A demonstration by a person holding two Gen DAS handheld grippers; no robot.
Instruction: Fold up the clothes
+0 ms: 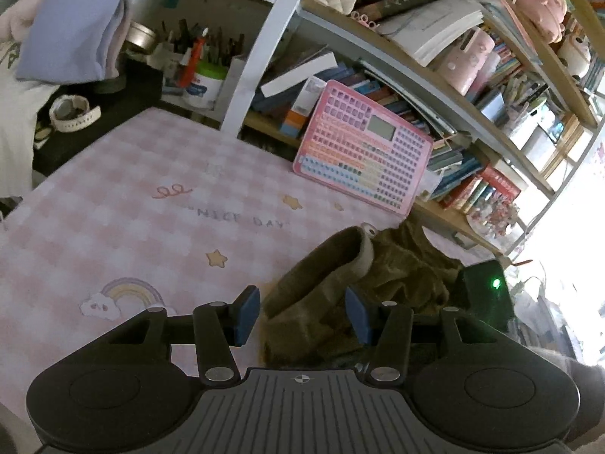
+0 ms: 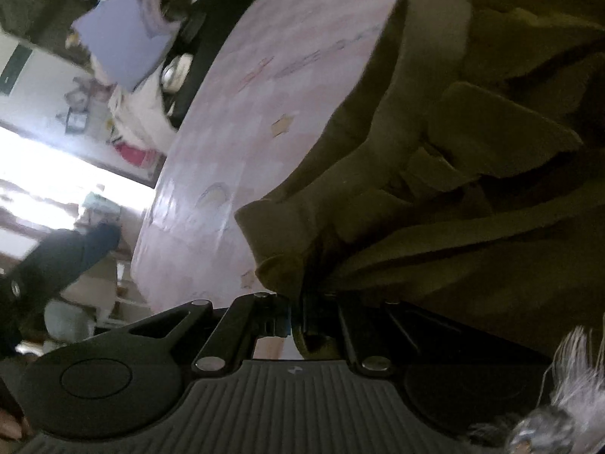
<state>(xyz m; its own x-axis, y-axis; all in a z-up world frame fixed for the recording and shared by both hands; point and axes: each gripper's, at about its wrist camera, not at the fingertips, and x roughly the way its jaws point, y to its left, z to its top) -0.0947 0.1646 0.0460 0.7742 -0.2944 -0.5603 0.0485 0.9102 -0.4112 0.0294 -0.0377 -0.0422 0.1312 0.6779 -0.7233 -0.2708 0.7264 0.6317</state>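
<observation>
Over the pink checked mat [image 1: 124, 219], in the left wrist view, we hold our left gripper [image 1: 302, 314] level and pointing toward the bookshelf [image 1: 435, 87]. Its blue pads [image 1: 247, 314] stand wide apart and grasp nothing. The olive-brown garment [image 1: 340, 283] lies crumpled on the mat's right part, and a fold of it reaches into the gap between the pads; we cannot tell whether it touches either one. Beyond it a pink keyboard [image 1: 363, 147] leans against the shelf's lower books. At the far left sit a folded lavender cloth [image 1: 72, 26], a white watch [image 1: 72, 111] and a cup of pens [image 1: 204, 75]. A black device with a green light [image 1: 487, 291] shows just right of the garment.

From the right wrist view, our right gripper [image 2: 297, 325] is rolled onto its side, so the mat [image 2: 264, 94] runs up the frame as a tilted band. Its fingers are pressed together, clenched on an edge of the garment [image 2: 453, 151], which bunches out from the pinch and fills the right half of the view. The picture is blurred. A dark sleeve [image 2: 64, 253] shows at the left edge.
</observation>
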